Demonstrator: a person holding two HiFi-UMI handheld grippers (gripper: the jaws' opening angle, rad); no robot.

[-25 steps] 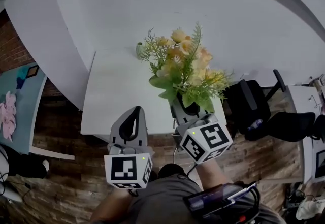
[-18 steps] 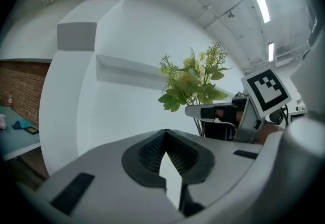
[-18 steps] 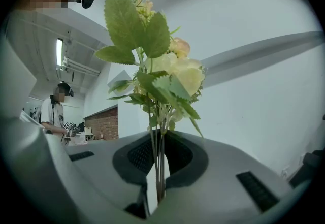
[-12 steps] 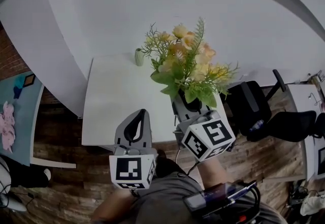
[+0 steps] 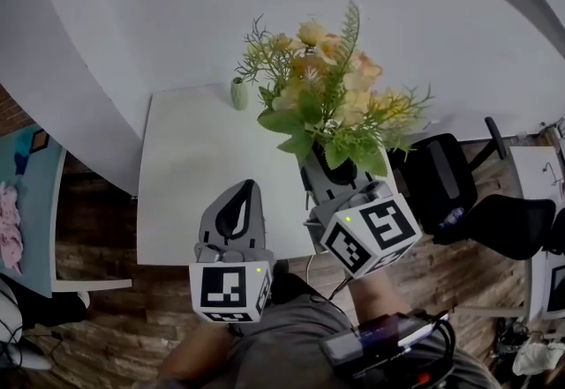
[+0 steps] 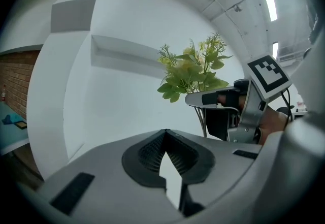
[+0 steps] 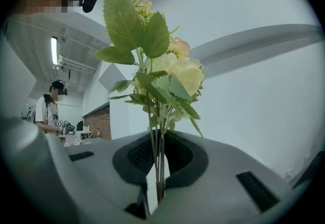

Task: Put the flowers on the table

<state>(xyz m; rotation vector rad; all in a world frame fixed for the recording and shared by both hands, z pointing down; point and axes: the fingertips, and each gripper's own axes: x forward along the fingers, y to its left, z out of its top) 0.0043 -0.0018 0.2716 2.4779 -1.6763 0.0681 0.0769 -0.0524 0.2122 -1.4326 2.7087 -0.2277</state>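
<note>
A bunch of yellow and peach artificial flowers with green leaves stands upright, and my right gripper is shut on its thin stems. In the right gripper view the stems run up between the closed jaws of the right gripper to the blooms. The bunch hangs over the right part of the white table. A small pale green vase stands at the table's far edge. My left gripper is over the near edge, shut and empty, its tips touching. The flowers show to its right.
A black office chair stands right of the table. A teal table sits at the far left on the brick-patterned floor. A white curved wall rises behind the table. Another person stands far off in the right gripper view.
My left gripper has sunk slightly towards the table's near edge. The right gripper keeps the flowers in the same place. The head view has shifted a little, so the table sits lower left.
</note>
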